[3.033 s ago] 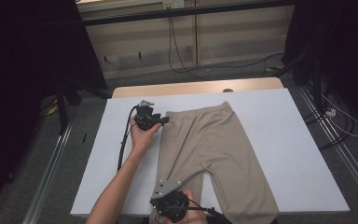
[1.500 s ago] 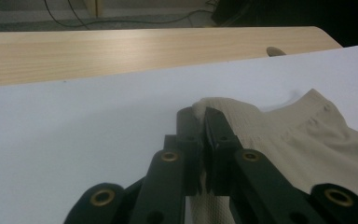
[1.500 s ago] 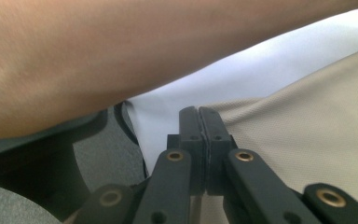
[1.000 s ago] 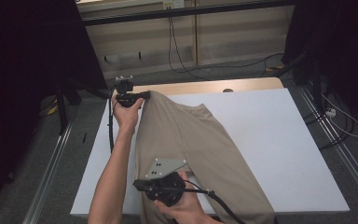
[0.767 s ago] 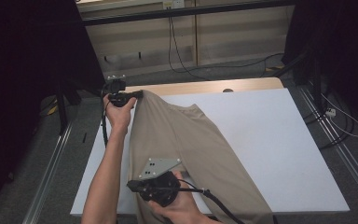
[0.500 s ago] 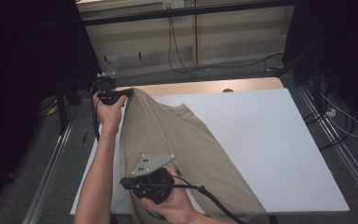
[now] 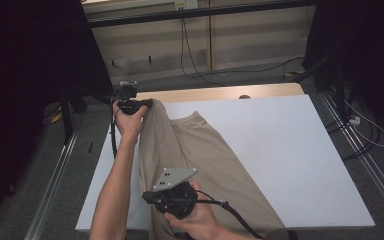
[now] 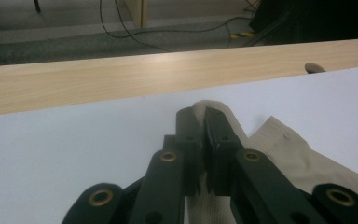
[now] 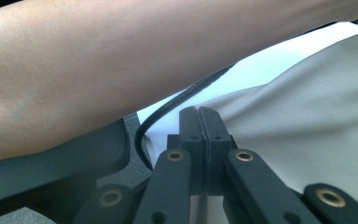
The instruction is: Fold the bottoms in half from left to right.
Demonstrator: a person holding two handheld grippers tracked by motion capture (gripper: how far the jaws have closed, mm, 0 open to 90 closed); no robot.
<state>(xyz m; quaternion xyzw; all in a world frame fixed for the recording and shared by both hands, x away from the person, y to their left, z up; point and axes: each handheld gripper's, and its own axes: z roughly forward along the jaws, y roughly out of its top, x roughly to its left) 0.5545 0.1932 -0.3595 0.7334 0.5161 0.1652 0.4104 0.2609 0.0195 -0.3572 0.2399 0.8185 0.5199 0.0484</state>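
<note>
A pair of beige trousers (image 7: 205, 155) lies stretched slantwise over the white board (image 7: 290, 150), from its far left corner to its near edge. My left gripper (image 7: 149, 104) is at the far left corner, shut on an edge of the cloth; the left gripper view shows its jaws (image 8: 204, 116) pinching a fold of the trousers (image 8: 298, 154). My right gripper (image 7: 147, 196) is near the front edge, pointing left and shut on the cloth. In the right gripper view the pads (image 9: 199, 114) meet on the thin edge of the trousers (image 9: 307, 121).
The board lies on a wooden table (image 7: 220, 93) whose far strip shows bare (image 8: 121, 74). The person's left forearm (image 9: 121, 70) crosses close above my right gripper, with a black cable (image 9: 186, 100) beside it. Cables trail over the floor (image 7: 200, 65) beyond the table.
Both grippers dragged the trousers left and away, laying them slantwise. In the last half second both have drifted a little back to the right.
</note>
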